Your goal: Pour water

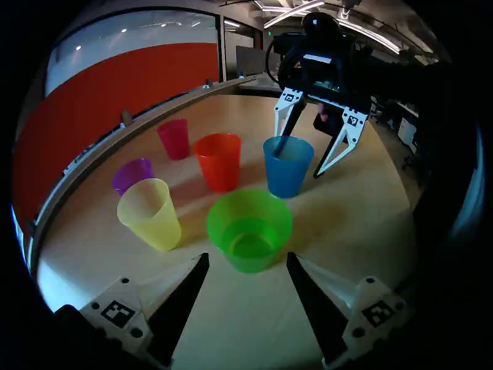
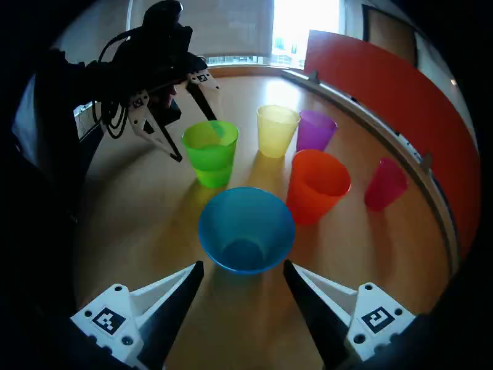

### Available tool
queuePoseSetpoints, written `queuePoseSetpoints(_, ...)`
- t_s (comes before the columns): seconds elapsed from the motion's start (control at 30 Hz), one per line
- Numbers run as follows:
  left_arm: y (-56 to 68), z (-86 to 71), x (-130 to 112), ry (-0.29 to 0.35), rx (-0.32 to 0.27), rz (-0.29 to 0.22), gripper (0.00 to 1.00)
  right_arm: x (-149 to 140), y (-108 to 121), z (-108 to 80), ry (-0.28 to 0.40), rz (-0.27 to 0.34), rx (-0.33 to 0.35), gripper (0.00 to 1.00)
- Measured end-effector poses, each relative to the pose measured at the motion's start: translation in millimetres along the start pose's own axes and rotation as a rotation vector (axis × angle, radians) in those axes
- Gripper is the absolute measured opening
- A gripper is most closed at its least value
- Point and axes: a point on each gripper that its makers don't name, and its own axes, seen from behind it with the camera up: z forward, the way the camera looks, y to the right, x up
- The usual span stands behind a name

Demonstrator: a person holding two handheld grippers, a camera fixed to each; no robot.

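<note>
Water has to go from one cup into another here. The green cup [image 1: 249, 229] sits low in the middle of the left gripper view, on the wooden table [image 1: 357, 240]. Its bottom looks darker and a bit shiny, so it may hold a little water, but I cannot tell for sure. The blue cup [image 2: 246, 229] sits low in the middle of the right gripper view. I cannot tell if it has water either.

The left gripper [image 1: 245, 259] has its fingers wide, one on each side of the green cup near its base, with a gap on both sides. The right gripper [image 2: 241, 265] is wide too. The blue cup is between its fingers and is not squeezed. Neither gripper holds anything.

In the left gripper view, an orange cup [image 1: 219, 161], a yellow cup [image 1: 150, 214], a purple cup [image 1: 132, 174] and a pink cup [image 1: 174, 139] stand close together to the left and upper left of the green cup.

The cups look like thin plastic. I think they are light, smooth and a bit bendy. A hard squeeze could dent the wall and make water jump out. The best place to hold is the side, about halfway up and below the rim. The cup gets wider above the fingers there, so it should not slide down. Water makes a cup heavier and it sloshes, so a slow tip looks safest.
</note>
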Motion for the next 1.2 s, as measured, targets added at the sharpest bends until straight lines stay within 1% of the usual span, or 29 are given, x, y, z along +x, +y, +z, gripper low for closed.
queuePoseSetpoints(0.3,-8.9,-20.5,-13,-0.009,0.052,-0.018,0.93,-10,1,-12.0,-0.01,0.016,-0.035,1.0)
queuePoseSetpoints(0.37,-11.4,-24.7,-15,-0.006,0.068,-0.03,0.94,-11,2,-14.1,-0.009,0.023,-0.044,1.0)
queuePoseSetpoints(0.47,-12.8,-30.2,-20,0.002,0.085,-0.062,0.94,-15,4,-19.0,-0.014,0.041,-0.06,1.0)
queuePoseSetpoints(0.57,-15.2,-36.8,-25,0.011,0.112,-0.091,0.93,-21,9,-25.1,-0.022,0.066,-0.091,1.0)
queuePoseSetpoints(0.67,-20.5,-43.8,-30,0.021,0.152,-0.123,0.93,-28,12,-31.2,-0.019,0.104,-0.12,1.0)
queuePoseSetpoints(0.87,-29.2,-59.3,-34,0.06,0.215,-0.205,0.94,-41,15,-43.0,-0.001,0.207,-0.172,1.0)
queuePoseSetpoints(1.0,-41.6,-71.7,-39,0.074,0.279,-0.247,0.94,-51,22,-54.3,0.0,0.259,-0.232,1.0)
queuePoseSetpoints(1.1,-53.1,-79.6,-45,0.074,0.336,-0.27,0.94,-55,27,-62.8,0.003,0.281,-0.284,1.0)
queuePoseSetpoints(1.2,-61.4,-86.5,-49,0.078,0.384,-0.288,0.94,-56,27,-70.2,0.012,0.296,-0.317,1.0)
